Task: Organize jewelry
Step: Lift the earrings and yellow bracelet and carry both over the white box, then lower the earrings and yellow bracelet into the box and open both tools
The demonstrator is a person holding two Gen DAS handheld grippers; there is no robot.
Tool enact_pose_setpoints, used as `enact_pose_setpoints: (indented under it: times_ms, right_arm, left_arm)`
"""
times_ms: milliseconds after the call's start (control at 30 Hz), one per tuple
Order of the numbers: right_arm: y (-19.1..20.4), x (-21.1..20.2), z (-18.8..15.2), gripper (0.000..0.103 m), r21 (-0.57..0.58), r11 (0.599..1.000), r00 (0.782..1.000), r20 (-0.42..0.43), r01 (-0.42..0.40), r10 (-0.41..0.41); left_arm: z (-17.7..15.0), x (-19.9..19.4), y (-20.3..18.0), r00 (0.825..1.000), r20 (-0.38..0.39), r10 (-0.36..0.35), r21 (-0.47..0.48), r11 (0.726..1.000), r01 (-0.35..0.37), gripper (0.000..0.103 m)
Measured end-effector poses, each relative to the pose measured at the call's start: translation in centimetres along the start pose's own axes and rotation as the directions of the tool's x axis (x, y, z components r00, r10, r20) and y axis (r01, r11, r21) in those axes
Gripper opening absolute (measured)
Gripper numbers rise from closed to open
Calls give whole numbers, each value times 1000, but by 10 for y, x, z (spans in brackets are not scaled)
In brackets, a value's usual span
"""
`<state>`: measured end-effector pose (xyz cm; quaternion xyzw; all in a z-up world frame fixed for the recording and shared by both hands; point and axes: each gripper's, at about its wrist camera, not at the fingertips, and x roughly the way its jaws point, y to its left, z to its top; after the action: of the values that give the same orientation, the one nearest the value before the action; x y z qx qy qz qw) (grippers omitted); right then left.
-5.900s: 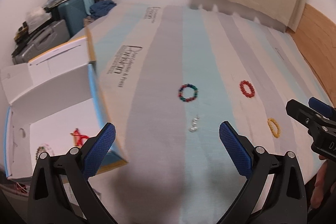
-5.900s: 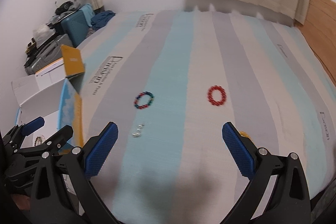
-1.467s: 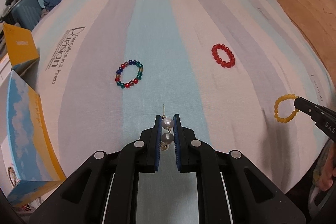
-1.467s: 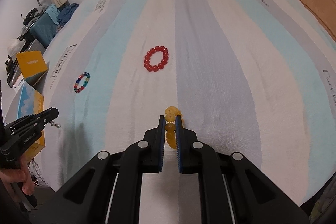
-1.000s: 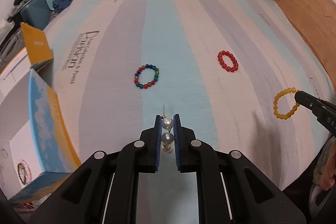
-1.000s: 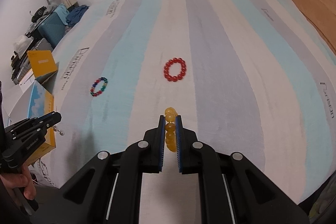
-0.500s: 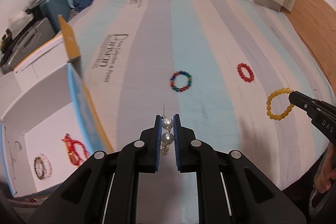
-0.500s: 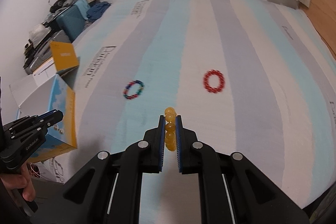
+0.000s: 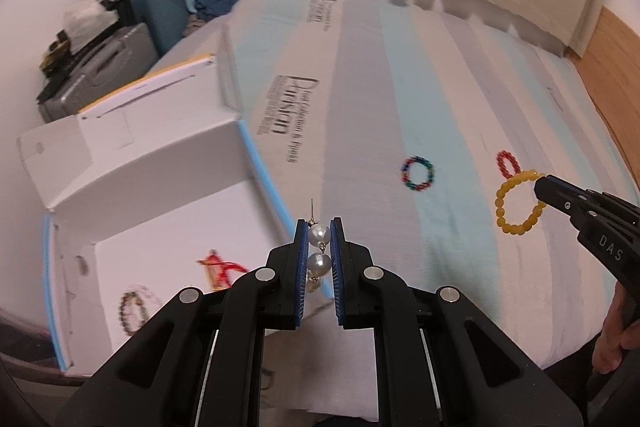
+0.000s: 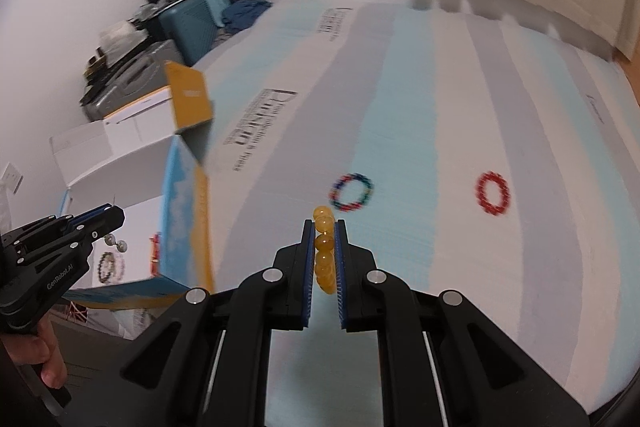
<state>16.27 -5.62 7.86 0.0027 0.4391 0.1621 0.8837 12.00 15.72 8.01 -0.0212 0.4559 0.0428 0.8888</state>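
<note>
The left gripper pinches one pearl earring with two pearls, held over the near edge of the open white box. Inside the box lie two pieces: one red item and one pale beaded bracelet. The right gripper is clamped on one yellow bead bracelet, held in the air to the right of the box. Two bracelets rest on the striped bedspread beyond the box: one multicoloured bracelet, one red bracelet.
</note>
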Motion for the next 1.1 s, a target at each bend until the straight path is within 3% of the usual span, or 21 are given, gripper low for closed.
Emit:
enact_pose_setpoints:
  times_ms: [567,867,1100]
  right_arm:
    - [150,15,17,9,-161,980,993,-7,-120,120]
    - [216,39,8,9,-228,958,984,-55,-175,167]
    - [251,70,-4,9,-264,943,977,-122,-204,177]
  left_arm:
    - [-29,-31,139,994,-16,111,-156,981,-112,10]
    - [-52,-24,189,989,-57,134,-210,967,-144,10]
    - [-74,2,219,985,-123,121,-254,956,-149,10]
